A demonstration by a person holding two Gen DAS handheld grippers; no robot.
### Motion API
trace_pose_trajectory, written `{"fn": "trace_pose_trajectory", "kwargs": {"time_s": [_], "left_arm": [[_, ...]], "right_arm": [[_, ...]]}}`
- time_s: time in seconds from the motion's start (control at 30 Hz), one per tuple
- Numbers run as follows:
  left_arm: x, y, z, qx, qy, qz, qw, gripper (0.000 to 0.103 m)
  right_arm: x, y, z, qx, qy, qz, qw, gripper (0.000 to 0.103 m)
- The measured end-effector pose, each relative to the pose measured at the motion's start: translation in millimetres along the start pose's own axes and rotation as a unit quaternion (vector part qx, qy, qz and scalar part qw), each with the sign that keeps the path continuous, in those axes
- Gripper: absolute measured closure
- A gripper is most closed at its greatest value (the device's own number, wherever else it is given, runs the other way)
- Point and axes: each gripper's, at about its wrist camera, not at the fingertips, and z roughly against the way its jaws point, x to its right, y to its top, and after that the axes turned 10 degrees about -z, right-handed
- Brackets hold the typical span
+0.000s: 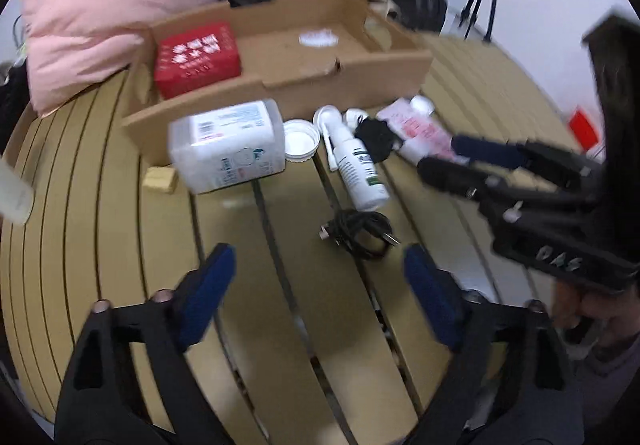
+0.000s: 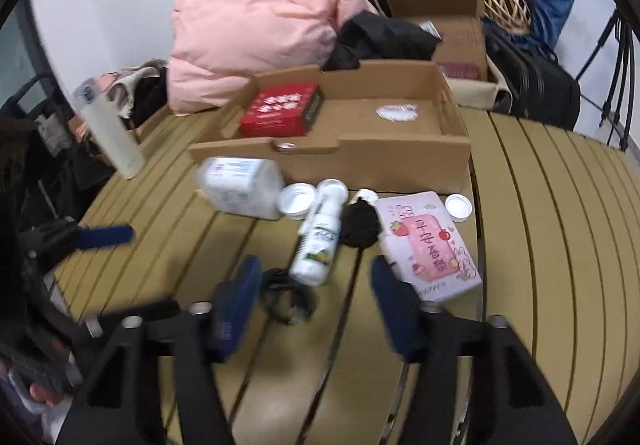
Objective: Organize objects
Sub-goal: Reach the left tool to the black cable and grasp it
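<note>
**Spray bottle looks like the easy first grab, cable less so**

The white spray bottle (image 2: 318, 241) lies on its side on the slatted surface (image 2: 560, 245), just in front of the cardboard box (image 2: 360, 161). Its long axis runs roughly away from the box, cap end toward the box wall and base toward the grippers. My guess is it's light, stiff plastic, a bit slick and happy to roll, so I'd pinch it across the middle of the body, not near the nozzle.

Right off its base sits a coiled black cable (image 1: 358, 231), floppy and probably annoying to lift cleanly; best taken at the bunched middle. On the box side of the bottle, to one flank, there's a white lid (image 2: 297, 201) and beyond it a clear plastic tub (image 2: 240, 189) tipped on its side, touching or nearly touching the box wall. On the other flank, a black fuzzy thing (image 2: 360, 225), then a flat pink box (image 2: 430, 245) with a small white cap (image 2: 458, 207) by its far corner. Inside the cardboard box there's already a red box (image 2: 282, 109) at one end.

The right gripper (image 2: 312, 297) has its jaws partway apart with nothing between the pads, hovering over the cable. The left gripper (image 1: 320, 293) stands wider, also empty, over bare slats on the near side of the cable. Frames are blurry, so fine contacts are hard to call.
</note>
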Motion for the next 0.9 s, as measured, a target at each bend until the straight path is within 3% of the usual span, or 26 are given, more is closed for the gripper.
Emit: {"fn": "trace_pose_trajectory", "kwargs": {"time_s": [0.1, 0.33, 0.4, 0.47, 0.57, 0.6, 0.67, 0.9], "left_arm": [[0, 14, -31, -0.027, -0.007, 0.000, 0.9996, 0.029], [8, 13, -65, -0.046, -0.024, 0.009, 0.9986, 0.029], [11, 12, -62, -0.036, -0.026, 0.012, 0.9989, 0.037], [14, 11, -60, -0.031, -0.043, 0.011, 0.9985, 0.057], [21, 8, -54, -0.029, -0.009, -0.004, 0.9995, 0.058], [23, 7, -52, -0.029, 0.001, -0.007, 0.9996, 0.060], [21, 6, -41, -0.014, 0.014, -0.002, 0.9998, 0.079], [-10, -3, -3, 0.007, 0.018, 0.072, 0.9973, 0.081]], "right_arm": [[15, 15, -21, -0.018, 0.005, -0.001, 1.000, 0.054], [24, 40, -60, -0.040, 0.029, -0.002, 0.999, 0.059], [23, 37, -71, -0.051, 0.026, -0.002, 0.998, 0.062], [23, 34, -78, -0.050, 0.005, 0.009, 0.999, 0.069], [26, 34, -78, -0.045, -0.003, 0.005, 0.999, 0.083], [27, 34, -78, -0.043, -0.006, 0.007, 0.999, 0.083], [27, 33, -78, -0.040, -0.006, 0.012, 0.999, 0.084], [31, 30, -63, -0.027, 0.006, -0.003, 1.000, 0.101]]}}
